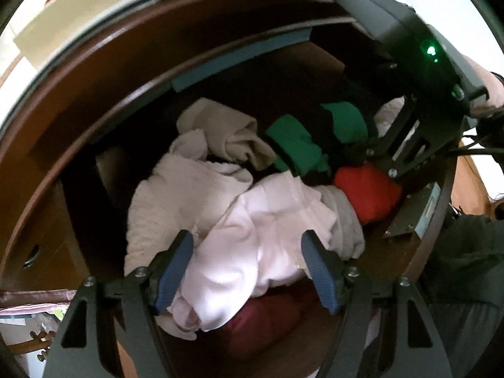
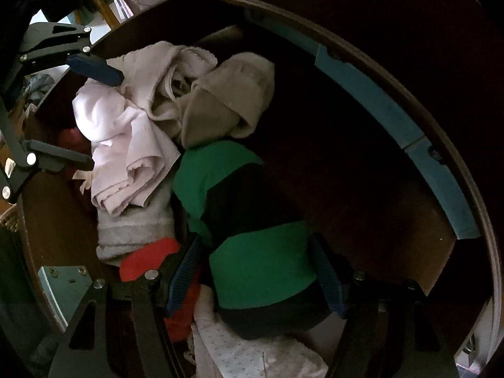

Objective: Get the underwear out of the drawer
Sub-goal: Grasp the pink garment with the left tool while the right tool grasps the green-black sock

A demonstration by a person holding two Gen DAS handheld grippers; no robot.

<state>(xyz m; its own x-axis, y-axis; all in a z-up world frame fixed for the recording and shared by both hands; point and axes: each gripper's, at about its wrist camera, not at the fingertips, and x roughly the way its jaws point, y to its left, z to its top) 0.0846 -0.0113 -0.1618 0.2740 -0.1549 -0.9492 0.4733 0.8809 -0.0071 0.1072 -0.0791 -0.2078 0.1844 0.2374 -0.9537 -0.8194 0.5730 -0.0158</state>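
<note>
Both fisheye views bend straight edges into arcs, with black corners. Daylight overexposes the upper rim of the left view, while the drawer interior sinks into deep shadow in the right. Slight motion blur softens the pale cloth.

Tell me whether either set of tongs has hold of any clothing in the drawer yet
Nothing is held. The left tongs stand open astride the pale pink garment; the right tongs stand open astride the green and black garment.
</note>
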